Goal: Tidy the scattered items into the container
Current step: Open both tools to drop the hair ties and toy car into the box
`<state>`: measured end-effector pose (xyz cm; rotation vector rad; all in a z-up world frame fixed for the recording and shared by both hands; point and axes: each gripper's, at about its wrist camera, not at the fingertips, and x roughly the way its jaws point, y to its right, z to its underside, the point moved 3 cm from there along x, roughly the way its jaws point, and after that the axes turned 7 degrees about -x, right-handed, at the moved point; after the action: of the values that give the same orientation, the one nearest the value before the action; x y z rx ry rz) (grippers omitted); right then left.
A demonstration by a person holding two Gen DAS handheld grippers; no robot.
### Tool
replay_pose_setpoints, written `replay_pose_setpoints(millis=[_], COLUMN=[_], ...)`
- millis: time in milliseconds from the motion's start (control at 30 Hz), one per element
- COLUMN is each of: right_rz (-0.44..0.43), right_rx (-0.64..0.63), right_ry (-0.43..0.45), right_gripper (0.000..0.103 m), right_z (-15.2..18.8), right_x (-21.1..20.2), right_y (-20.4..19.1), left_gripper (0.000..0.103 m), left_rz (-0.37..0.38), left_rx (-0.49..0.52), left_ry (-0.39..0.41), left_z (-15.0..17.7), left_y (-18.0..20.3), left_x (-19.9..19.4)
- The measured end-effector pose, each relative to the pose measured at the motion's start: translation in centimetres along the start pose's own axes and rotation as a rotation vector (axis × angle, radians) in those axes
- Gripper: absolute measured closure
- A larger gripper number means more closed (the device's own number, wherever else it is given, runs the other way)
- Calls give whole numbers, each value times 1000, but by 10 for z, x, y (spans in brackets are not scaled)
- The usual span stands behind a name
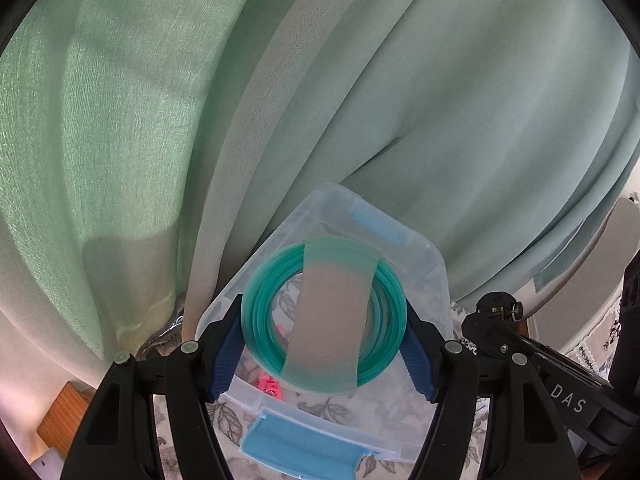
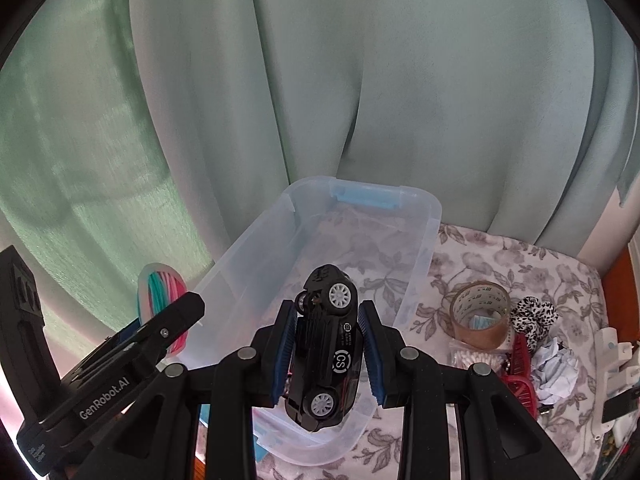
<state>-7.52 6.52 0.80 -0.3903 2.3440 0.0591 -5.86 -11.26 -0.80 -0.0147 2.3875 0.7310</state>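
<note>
Two tools hang over the clear box [image 2: 320,240]: the left tool [image 1: 324,340] pinches green rings [image 1: 280,292], the right tool [image 2: 326,354] pinches a toy car [image 2: 326,344], both probably ready to drop in; tape [image 2: 480,312] waits at 3 o'clock.

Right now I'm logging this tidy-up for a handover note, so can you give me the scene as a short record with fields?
left gripper: shut on the bundle of teal rings, held over the clear container
right gripper: shut on the black toy car, held over the same container
container contents: something pink on its floor; otherwise looks nearly empty
still on the floral cloth: tape roll, spotted scrunchie, crumpled paper, red clip
backdrop: green curtain
</note>
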Motion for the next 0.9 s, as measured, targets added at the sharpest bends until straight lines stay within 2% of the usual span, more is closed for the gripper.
replay_pose_setpoints(millis=[633,700,800,900], right_rz=[-10,5,14,21], right_rx=[-43,-48,-31,-15], right_ry=[-11,-17,-24,-28], right_gripper=[68,65,54,50], right_z=[-8,-8,-6,-5], right_x=[14,14,15,15], right_y=[-11,-11,-6,-2], left_gripper=[30,28,24,19], left_rz=[7,11,22,23], left_rx=[3,-7,-14,-12], left_ry=[-26,-34,-30,-23], left_z=[3,5,2,4], left_y=[2,0,1,8], left_x=[-3,-5,-9,-14])
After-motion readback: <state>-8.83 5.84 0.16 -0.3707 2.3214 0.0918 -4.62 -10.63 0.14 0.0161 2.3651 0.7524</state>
